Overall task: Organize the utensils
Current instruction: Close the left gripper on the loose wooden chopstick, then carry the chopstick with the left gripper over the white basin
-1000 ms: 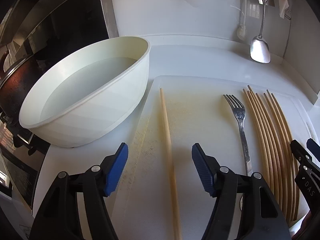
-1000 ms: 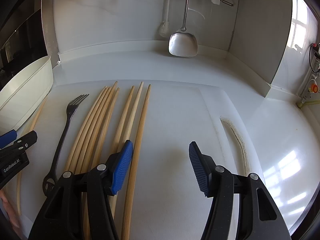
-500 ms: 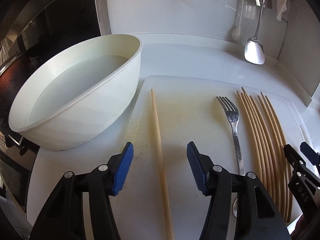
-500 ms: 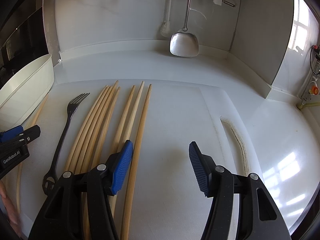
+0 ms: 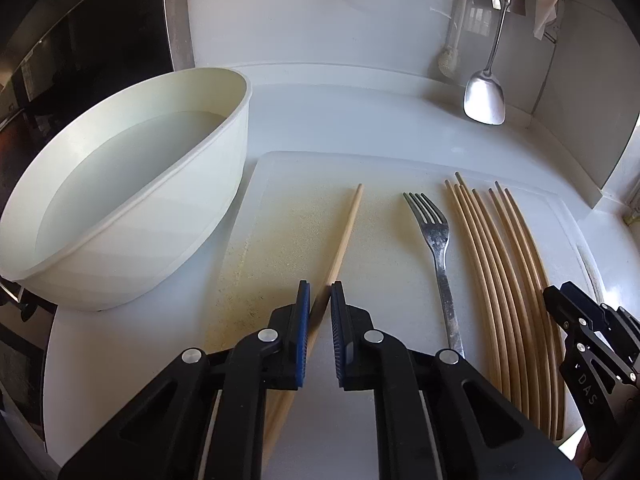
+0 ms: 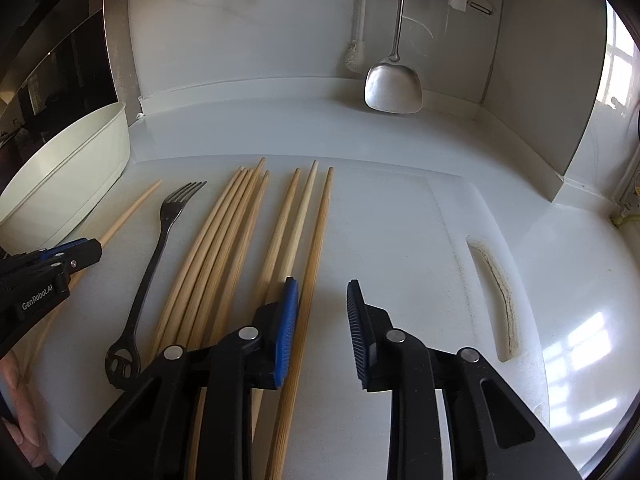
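The white worktop [image 5: 360,120] carries a white cutting board [image 5: 384,168], with a large white basin [image 5: 120,216] of water standing just beside the board's left edge; none of these has shifted since the earlier frames. A metal spatula [image 6: 394,84] hangs against the back wall, its blade down near the worktop.

The left gripper [image 5: 319,312] is where the change shows. Half a second ago its blue pads stood wide apart on either side of the single chopstick [image 5: 347,232]; now they have closed in and pinch that chopstick between them. The stick, which ran nearly straight away from the camera before, now slants with its far tip leaning right, toward the fork [image 5: 436,248]. Whether it is lifted off the board cannot be told.

The right gripper [image 6: 322,320] has also narrowed, though its jaws remain parted with nothing between the pads. Its left pad sits over the rightmost stick of the bundle of chopsticks [image 6: 240,240], which lies on the board to the right of the fork, in the same spot as before. The fork lies flat, tines pointing away, between the single chopstick and the bundle, unmoved.
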`<act>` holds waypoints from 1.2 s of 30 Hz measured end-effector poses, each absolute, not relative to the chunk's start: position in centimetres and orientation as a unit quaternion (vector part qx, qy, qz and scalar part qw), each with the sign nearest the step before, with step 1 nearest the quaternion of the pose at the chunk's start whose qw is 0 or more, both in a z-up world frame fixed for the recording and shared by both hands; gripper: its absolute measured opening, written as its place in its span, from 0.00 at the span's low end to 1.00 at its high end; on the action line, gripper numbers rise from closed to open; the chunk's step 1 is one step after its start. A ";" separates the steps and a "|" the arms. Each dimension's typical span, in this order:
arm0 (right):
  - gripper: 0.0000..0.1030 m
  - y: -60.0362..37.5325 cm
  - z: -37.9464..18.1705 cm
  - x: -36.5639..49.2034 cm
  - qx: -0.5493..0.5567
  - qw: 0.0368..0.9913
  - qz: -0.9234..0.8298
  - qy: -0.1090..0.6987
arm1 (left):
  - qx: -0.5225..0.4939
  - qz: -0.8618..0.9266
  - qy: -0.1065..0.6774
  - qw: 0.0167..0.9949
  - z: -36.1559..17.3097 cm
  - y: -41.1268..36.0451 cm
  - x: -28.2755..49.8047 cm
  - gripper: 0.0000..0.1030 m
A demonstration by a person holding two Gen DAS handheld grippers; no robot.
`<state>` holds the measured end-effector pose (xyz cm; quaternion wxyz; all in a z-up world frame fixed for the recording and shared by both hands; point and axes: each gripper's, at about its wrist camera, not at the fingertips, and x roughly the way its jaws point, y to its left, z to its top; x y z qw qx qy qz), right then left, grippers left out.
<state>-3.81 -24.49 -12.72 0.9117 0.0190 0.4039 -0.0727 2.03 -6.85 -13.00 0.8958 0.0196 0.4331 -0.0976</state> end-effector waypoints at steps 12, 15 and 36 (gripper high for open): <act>0.06 -24.2 -12.5 -4.3 0.043 0.914 -0.067 0.398 | -0.040 -0.136 0.454 0.879 -13.0 -4.7 2.3 0.07; 0.06 -24.3 -12.5 -4.7 0.054 0.915 -0.066 0.394 | -0.043 -0.139 0.449 0.881 -12.9 -4.4 2.0 0.07; 0.06 -25.1 -10.3 -6.9 0.071 0.938 -0.048 0.337 | -0.065 -0.150 0.414 0.896 -9.3 -3.7 -0.3 0.07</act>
